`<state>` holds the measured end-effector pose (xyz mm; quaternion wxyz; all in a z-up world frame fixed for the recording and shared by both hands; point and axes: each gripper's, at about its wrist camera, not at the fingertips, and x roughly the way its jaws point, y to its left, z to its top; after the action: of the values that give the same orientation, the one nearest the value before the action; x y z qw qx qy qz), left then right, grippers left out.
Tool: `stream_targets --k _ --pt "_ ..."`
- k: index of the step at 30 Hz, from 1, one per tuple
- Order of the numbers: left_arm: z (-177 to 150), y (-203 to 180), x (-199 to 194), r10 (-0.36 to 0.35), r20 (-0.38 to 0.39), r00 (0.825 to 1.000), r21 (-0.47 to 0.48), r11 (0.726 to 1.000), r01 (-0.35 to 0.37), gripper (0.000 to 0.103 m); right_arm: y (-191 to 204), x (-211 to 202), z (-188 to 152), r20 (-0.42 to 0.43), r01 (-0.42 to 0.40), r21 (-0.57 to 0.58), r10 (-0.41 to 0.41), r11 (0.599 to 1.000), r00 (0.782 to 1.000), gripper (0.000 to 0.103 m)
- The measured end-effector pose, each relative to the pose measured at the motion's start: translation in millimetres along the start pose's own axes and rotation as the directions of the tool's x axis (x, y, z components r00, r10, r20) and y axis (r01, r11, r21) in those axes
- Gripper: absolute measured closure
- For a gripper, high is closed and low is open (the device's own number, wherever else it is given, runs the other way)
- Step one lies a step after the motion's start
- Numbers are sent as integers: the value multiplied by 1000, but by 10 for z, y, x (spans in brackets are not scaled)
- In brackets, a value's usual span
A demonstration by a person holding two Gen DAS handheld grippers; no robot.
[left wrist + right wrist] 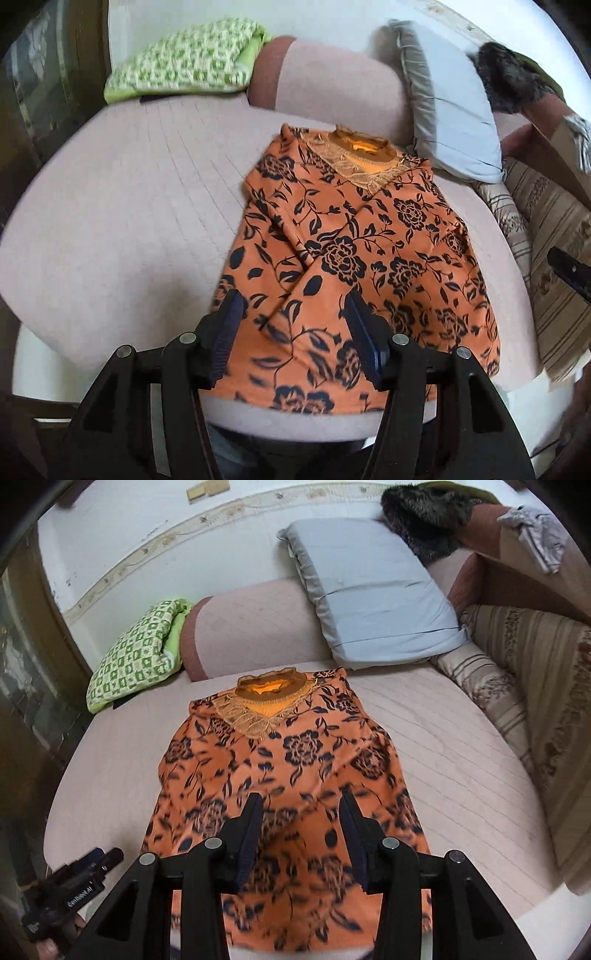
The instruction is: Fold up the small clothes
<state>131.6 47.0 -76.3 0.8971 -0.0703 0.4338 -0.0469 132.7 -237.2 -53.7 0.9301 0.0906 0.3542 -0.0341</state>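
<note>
An orange floral top (354,258) lies flat on the pink mattress (129,206), its collar toward the blue-grey pillow (450,107) and its hem at the near edge, so its long axis runs from pillow to hem. Both sleeves appear folded in over the body, leaving a narrow panel; by that reading, 2 side folds are done and the lengthwise fold toward the pillow remains. The left gripper (293,314) and right gripper (301,812) hover above the hem end, jaws apart, grasping nothing.
</note>
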Motion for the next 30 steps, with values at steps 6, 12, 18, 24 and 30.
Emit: stream_targets --k 6,12,18,24,30 --pt "-101 -63 -367 -29 49 998 0 1000 29 46 32 -337 -289 -15 -5 11 5 1000 1000 62" --pt "-178 -190 -530 -41 67 997 47 998 38 46 29 -541 -415 -10 34 15 -33 999 999 62" --pt "-241 -195 -497 -54 41 998 52 997 52 46 0 -582 -504 -19 16 20 -16 1000 1000 62" --pt "-323 91 -166 -4 -31 1000 0 1000 4 46 -279 -388 -682 -53 -69 84 73 994 996 62" --pt "-394 484 164 41 -106 994 -87 995 -50 46 -843 10 -916 -141 -64 209 94 976 986 62"
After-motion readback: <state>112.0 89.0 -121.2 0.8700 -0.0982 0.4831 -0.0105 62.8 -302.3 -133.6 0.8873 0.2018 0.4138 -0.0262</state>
